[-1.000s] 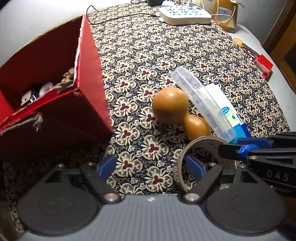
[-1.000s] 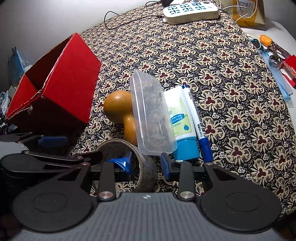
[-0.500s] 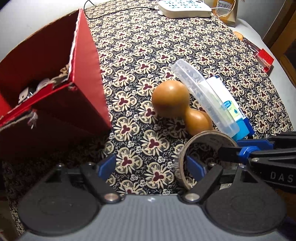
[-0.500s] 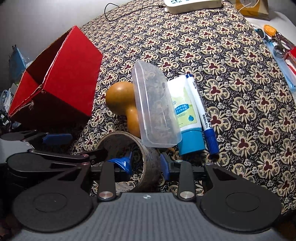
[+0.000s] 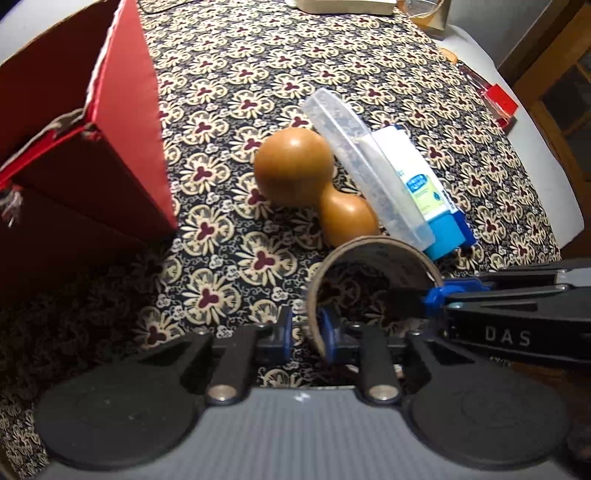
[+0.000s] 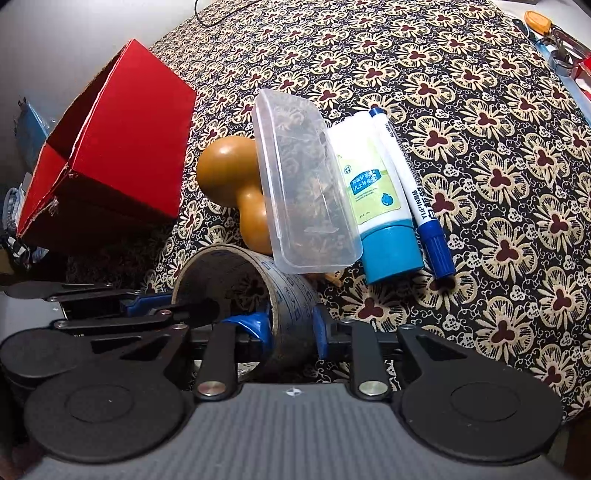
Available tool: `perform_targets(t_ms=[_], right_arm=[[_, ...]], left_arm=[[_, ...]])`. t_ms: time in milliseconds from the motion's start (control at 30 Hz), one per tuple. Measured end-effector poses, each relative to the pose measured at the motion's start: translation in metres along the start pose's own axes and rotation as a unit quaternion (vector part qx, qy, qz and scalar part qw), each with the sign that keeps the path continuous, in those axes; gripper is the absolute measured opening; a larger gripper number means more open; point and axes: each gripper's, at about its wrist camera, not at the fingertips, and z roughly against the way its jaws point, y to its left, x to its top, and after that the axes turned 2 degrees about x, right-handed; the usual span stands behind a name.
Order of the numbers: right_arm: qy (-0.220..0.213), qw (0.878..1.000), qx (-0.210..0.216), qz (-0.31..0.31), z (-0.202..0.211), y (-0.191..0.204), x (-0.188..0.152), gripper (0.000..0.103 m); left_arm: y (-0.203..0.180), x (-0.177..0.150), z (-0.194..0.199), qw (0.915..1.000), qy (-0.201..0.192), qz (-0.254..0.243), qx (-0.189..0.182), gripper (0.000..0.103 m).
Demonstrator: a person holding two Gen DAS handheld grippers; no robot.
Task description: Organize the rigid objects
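Note:
A brown tape roll point(image 5: 373, 258) stands on edge on the patterned cloth. My left gripper point(image 5: 306, 334) is shut on its left wall. My right gripper point(image 6: 291, 325) is shut on its right wall point(image 6: 291, 302). Just beyond the roll lie a tan gourd point(image 5: 295, 166), a clear plastic box point(image 6: 299, 184), a white tube with a blue cap point(image 6: 376, 199) and a blue marker point(image 6: 413, 188). A red box point(image 5: 74, 147) stands open at the left; it also shows in the right wrist view point(image 6: 110, 155).
A white power strip point(image 5: 343, 3) and a gold bag lie at the far end. A red block point(image 5: 498, 103) and small tools point(image 6: 554, 37) sit on the white surface at the right. The cloth's edge drops off at the right.
Both grippers have closed onto the tape roll's wall, the left jaws most clearly. Both cameras have moved closer to the objects.

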Motion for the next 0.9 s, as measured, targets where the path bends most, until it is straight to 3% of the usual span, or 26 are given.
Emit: perform_targets(t_ms=[267,533,700,900], right_arm=[[-0.002,1.000,0.014,0.012,0.010,0.005,-0.007,0.003],[-0.006,0.998,0.035,0.054,0.022,0.030,-0.003,0.003],[-0.036,0.994,0.056,0.086,0.039,0.057,0.008,0.003],[-0.111,0.984,0.065,0.120,0.062,0.101,0.030,0.003]], left_arm=[[0.003,-0.004,0.007,0.9999,-0.011,-0.001,-0.006,0.014],[0.007,-0.012,0.034,0.9989,-0.043,-0.010,0.016,0.014],[0.023,-0.015,0.066,0.9953,-0.093,0.004,0.029,0.014],[0.049,-0.007,0.111,0.9852,-0.166,0.001,0.041,0.014]])
